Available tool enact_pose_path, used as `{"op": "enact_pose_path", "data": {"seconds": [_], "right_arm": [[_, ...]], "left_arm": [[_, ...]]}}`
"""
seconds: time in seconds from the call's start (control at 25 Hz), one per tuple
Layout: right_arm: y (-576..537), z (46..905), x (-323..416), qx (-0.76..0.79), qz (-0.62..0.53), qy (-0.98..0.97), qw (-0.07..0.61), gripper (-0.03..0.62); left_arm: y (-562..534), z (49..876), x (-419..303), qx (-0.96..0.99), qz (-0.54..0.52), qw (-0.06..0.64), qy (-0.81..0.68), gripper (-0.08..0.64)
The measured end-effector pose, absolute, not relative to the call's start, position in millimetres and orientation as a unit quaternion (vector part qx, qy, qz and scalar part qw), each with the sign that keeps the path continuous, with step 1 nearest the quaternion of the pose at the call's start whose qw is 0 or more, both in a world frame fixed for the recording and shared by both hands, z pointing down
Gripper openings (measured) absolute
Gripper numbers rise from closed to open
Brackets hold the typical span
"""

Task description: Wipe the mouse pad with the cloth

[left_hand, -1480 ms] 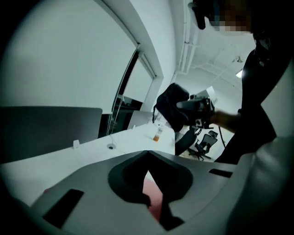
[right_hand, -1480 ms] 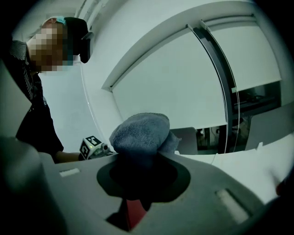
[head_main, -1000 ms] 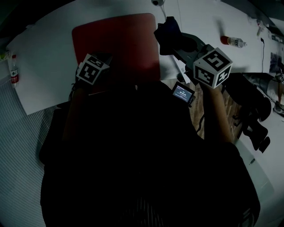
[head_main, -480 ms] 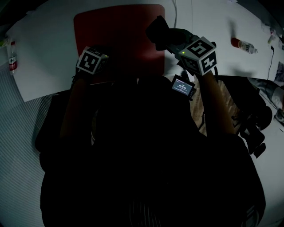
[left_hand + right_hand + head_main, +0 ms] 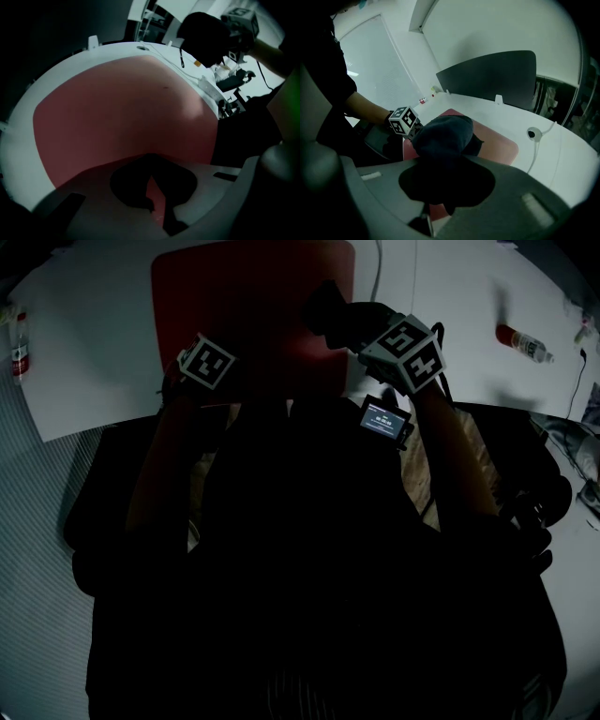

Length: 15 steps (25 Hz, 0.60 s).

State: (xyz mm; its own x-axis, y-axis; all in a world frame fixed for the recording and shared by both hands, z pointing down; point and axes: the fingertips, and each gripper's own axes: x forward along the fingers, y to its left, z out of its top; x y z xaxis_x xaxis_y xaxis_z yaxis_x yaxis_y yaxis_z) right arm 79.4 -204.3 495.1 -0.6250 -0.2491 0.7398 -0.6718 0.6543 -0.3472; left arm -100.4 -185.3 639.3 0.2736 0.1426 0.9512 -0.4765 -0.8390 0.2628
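A red mouse pad (image 5: 253, 306) lies on the white table (image 5: 103, 324) in front of me. My left gripper (image 5: 211, 345) sits at the pad's near left part. In the left gripper view its jaws (image 5: 150, 176) meet at the tips, low over the pad (image 5: 122, 108), with nothing seen between them. My right gripper (image 5: 342, 320) is shut on a bunched dark blue cloth (image 5: 328, 307) over the pad's right edge. The cloth (image 5: 443, 136) hides the right fingertips in the right gripper view. The same cloth (image 5: 204, 33) hangs above the pad's far right corner in the left gripper view.
One red-capped bottle (image 5: 525, 343) lies on the table at the right, and another bottle (image 5: 19, 338) stands at the far left. A thin cable (image 5: 377, 268) runs past the pad's right side to a round puck (image 5: 532, 133). Dark gear (image 5: 534, 502) crowds the right edge.
My right gripper has carried the cloth leftward, from beside the pad to over its right edge. The left gripper has stayed at the pad's near left part.
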Motion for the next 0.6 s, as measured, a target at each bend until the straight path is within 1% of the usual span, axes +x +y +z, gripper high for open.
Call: {"op": "enact_pose_path", "data": {"seconds": [0.16,0.28,0.44,0.6], "right_arm": [[-202.5,503.8,75.9,0.26,0.314,-0.848,0.338,0.069],[-201.2,516.3,76.8,0.252,0.302,-0.848,0.356,0.069],[-193.1,535.2,74.2,0.235,0.3,-0.847,0.371,0.069],[-187.1,549.7,68.7,0.218,0.299,-0.846,0.383,0.069]], "left_arm": [[-184.9,643.0,-103.8,0.75,0.606,0.239,-0.117,0.008],[-185.3,643.4,-100.4,0.748,0.612,0.229,-0.114,0.008],[-180.8,645.1,-99.3,0.729,0.654,0.186,-0.075,0.008],[-183.0,646.0,-98.9,0.725,0.66,0.184,-0.071,0.008]]}}
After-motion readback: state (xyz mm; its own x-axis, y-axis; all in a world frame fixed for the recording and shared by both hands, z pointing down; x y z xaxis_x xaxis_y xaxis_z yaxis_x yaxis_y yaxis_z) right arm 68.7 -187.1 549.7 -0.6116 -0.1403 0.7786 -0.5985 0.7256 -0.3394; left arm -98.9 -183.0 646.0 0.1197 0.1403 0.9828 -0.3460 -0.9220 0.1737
